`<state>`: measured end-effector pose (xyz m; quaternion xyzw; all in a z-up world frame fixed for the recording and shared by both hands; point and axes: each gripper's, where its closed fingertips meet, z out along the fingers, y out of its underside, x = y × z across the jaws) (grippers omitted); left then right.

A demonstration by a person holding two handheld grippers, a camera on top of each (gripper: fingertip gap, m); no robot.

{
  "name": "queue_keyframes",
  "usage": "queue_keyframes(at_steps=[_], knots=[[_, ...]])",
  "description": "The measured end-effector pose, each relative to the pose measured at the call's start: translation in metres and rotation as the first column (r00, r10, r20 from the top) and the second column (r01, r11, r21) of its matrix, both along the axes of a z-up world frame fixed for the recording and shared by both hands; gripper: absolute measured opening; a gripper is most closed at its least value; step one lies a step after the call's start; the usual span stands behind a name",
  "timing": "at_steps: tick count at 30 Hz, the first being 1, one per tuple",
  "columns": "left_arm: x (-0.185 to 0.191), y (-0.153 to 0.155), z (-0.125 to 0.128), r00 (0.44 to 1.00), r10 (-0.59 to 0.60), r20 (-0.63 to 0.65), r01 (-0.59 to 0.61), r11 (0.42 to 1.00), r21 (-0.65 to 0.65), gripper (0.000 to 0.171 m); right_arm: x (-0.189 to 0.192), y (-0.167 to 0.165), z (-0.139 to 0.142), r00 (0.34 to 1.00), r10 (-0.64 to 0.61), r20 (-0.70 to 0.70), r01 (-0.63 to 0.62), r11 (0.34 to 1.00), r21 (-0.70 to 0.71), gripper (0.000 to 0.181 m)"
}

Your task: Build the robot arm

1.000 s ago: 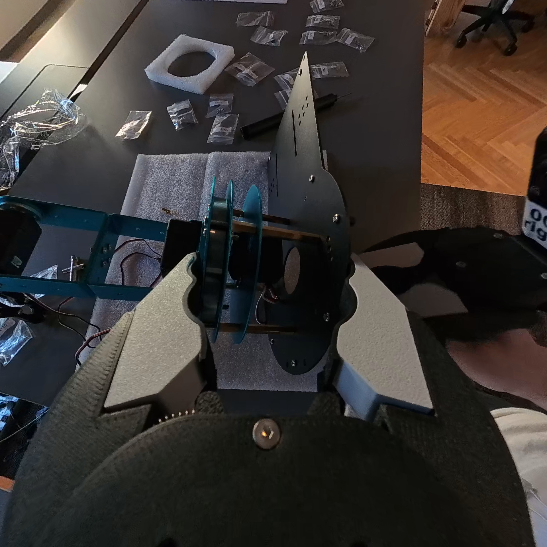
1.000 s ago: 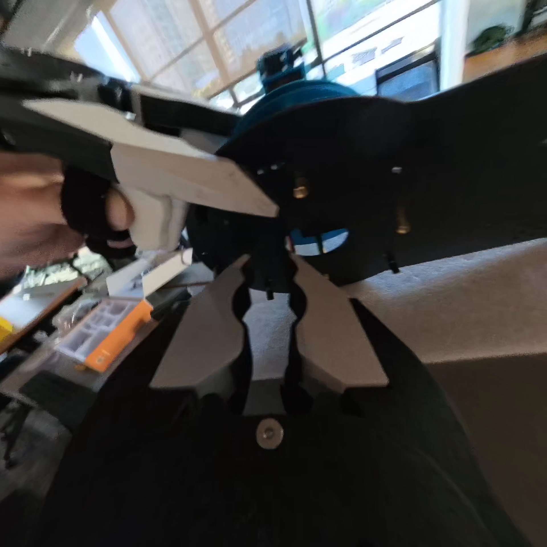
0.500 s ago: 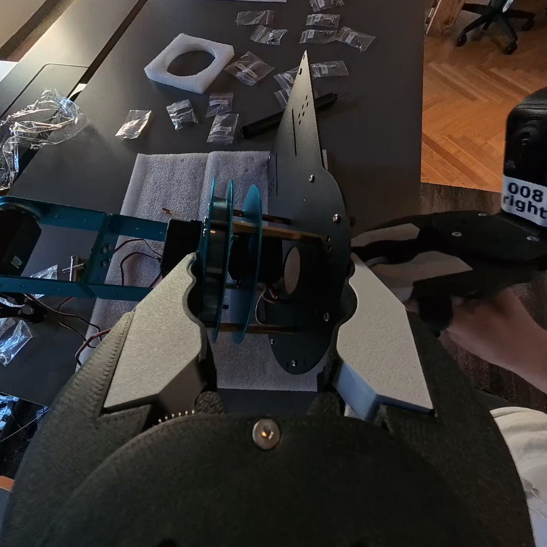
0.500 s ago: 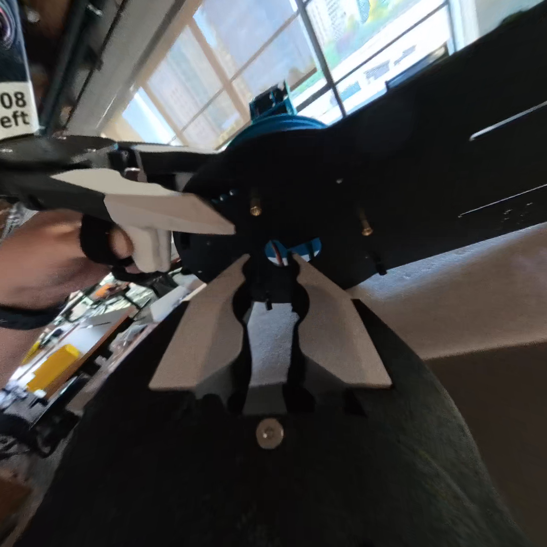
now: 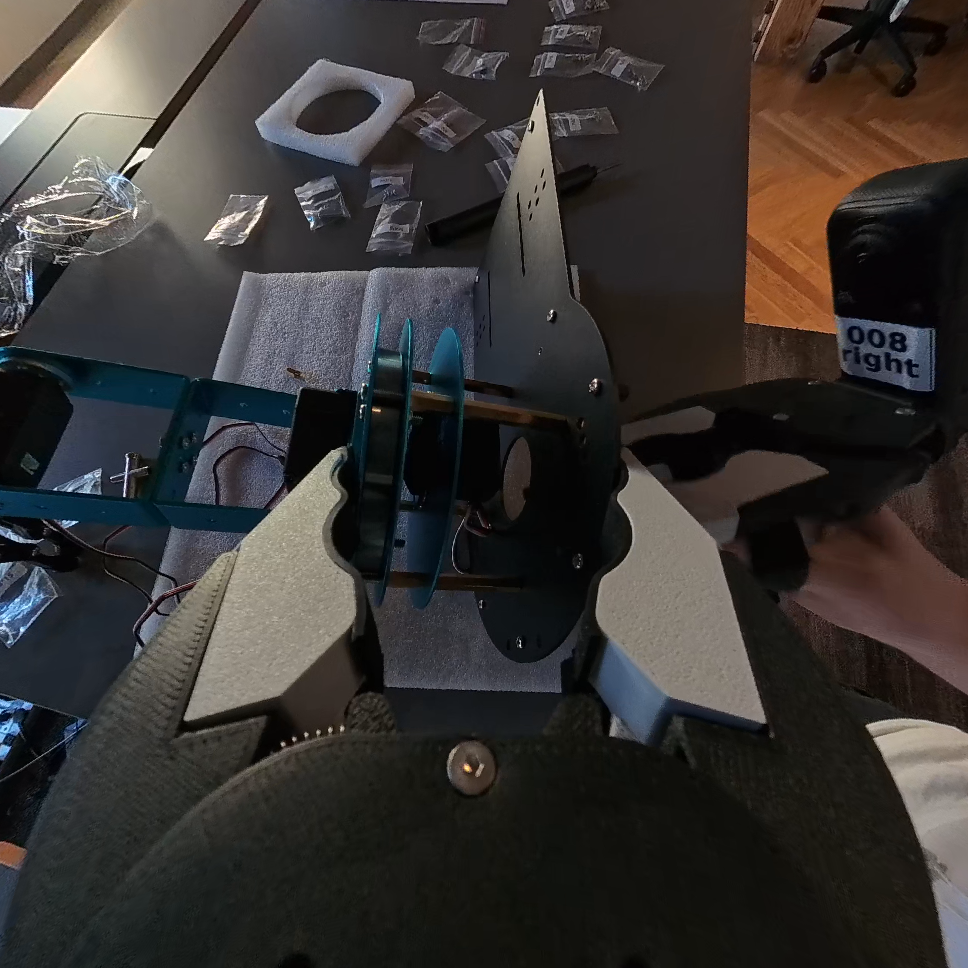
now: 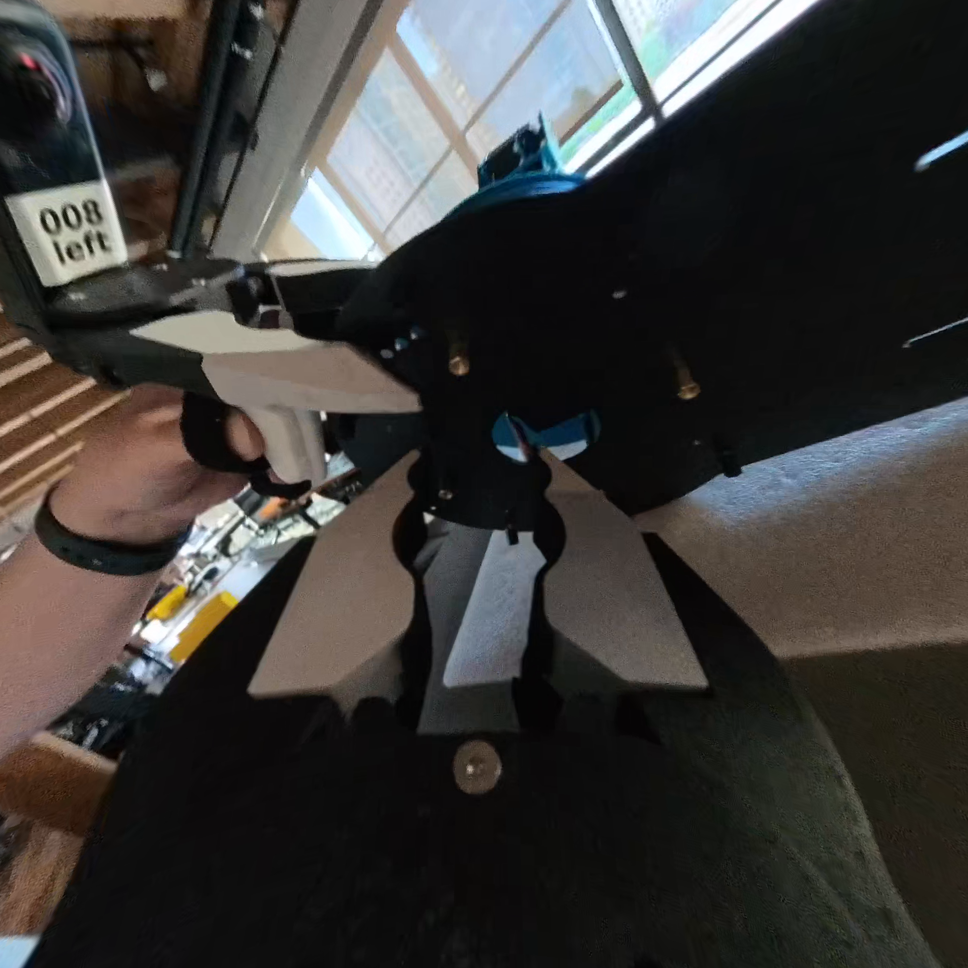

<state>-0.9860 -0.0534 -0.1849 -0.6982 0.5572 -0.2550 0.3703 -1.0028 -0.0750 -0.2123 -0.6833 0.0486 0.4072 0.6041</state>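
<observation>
My left gripper point(image 5: 482, 461) is shut on a small metal assembly. Its left finger presses the teal discs point(image 5: 445, 377) and its right finger the long black plate point(image 5: 529, 293). The plate stands on edge above a white foam sheet point(image 5: 314, 325). A teal bracket arm point(image 5: 131, 387) with wires sticks out to the left. My right gripper point(image 6: 479, 461) is open, its tips at the plate's lower rim point(image 6: 524, 325), next to a round hole. It also shows in the left wrist view point(image 5: 636, 437), close to the plate's right face. One left finger point(image 6: 293, 356) shows in the right wrist view.
Several small plastic bags point(image 5: 387, 225), a white foam frame point(image 5: 283, 120) and a black tool point(image 5: 461, 220) lie on the dark table behind. Crumpled plastic point(image 5: 68, 209) is at the left. The table ends at the right over wood floor point(image 5: 838, 157). The tips of one gripper are about 4 cm away from the tips of the other.
My right gripper has moved in toward the black plate, tilted, and its jaws have opened wider. My left gripper and the assembly have stayed still.
</observation>
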Motion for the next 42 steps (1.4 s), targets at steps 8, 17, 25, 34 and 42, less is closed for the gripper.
queue_keyframes(at_steps=[8,17,25,34,42], knots=[[0.000,0.000,0.000,1.000,-0.002,-0.005,0.002,1.000,0.000,0.095,-0.009,0.005,-0.015,0.993,0.011,0.120,0.000,0.996,-0.092,0.014],[0.000,0.000,0.000,1.000,0.002,0.001,-0.002,1.000,0.000,0.095,-0.023,0.003,-0.018,0.974,0.051,0.220,-0.032,0.995,-0.090,0.026],[0.000,0.000,0.000,1.000,0.005,0.008,-0.005,1.000,0.000,0.095,-0.003,0.007,-0.012,0.996,0.047,-0.077,-0.055,0.994,-0.099,0.000],[0.000,0.000,0.001,1.000,0.003,0.024,-0.004,1.000,0.003,0.095,0.067,-0.036,0.011,0.989,0.043,0.138,-0.059,0.992,0.111,0.022],[0.001,0.000,0.002,0.999,0.012,0.050,-0.013,1.000,0.011,0.095,0.165,-0.045,0.061,0.888,0.173,0.425,-0.240,0.964,0.110,0.039]])
